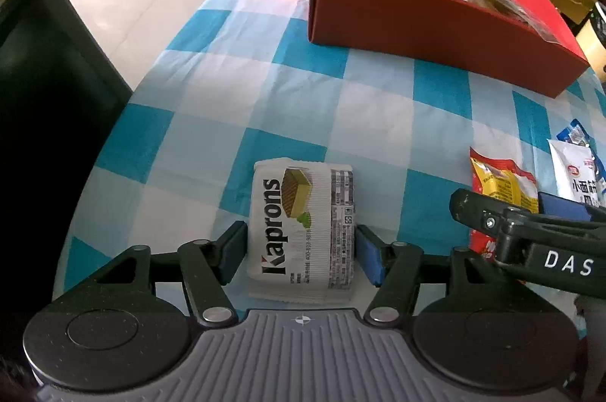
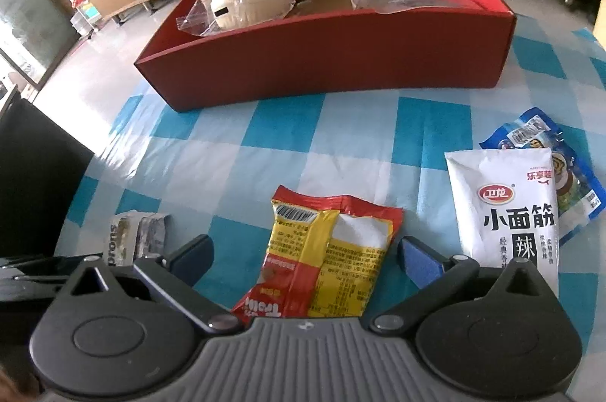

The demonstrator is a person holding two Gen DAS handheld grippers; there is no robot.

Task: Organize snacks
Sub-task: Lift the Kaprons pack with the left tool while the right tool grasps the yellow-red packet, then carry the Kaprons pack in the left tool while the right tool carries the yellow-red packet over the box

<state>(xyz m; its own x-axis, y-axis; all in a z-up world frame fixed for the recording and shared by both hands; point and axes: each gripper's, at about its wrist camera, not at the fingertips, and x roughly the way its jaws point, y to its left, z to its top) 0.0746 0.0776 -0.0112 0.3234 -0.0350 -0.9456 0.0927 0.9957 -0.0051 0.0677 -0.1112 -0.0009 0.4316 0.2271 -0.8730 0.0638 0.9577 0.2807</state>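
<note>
A checked bench (image 1: 378, 106) carries a red box (image 2: 325, 61) holding bagged buns. Nearer lie a white pouch (image 2: 503, 205), a red-yellow packet (image 2: 329, 250) between the right gripper (image 2: 305, 260)'s wide jaws, and a wafer pack (image 1: 303, 231) clamped by the left gripper (image 1: 301, 250).

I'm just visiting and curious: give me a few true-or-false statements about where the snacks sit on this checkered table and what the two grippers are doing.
1. The Kaprons wafer pack sits between the left gripper fingers. True.
2. The red box is empty. False: it already holds clear-wrapped snacks.
3. The right gripper is clamped on the red-and-yellow packet. False: its jaws stand wide, clear of the packet's sides.
4. The white pouch partly covers a blue packet. True.
</note>
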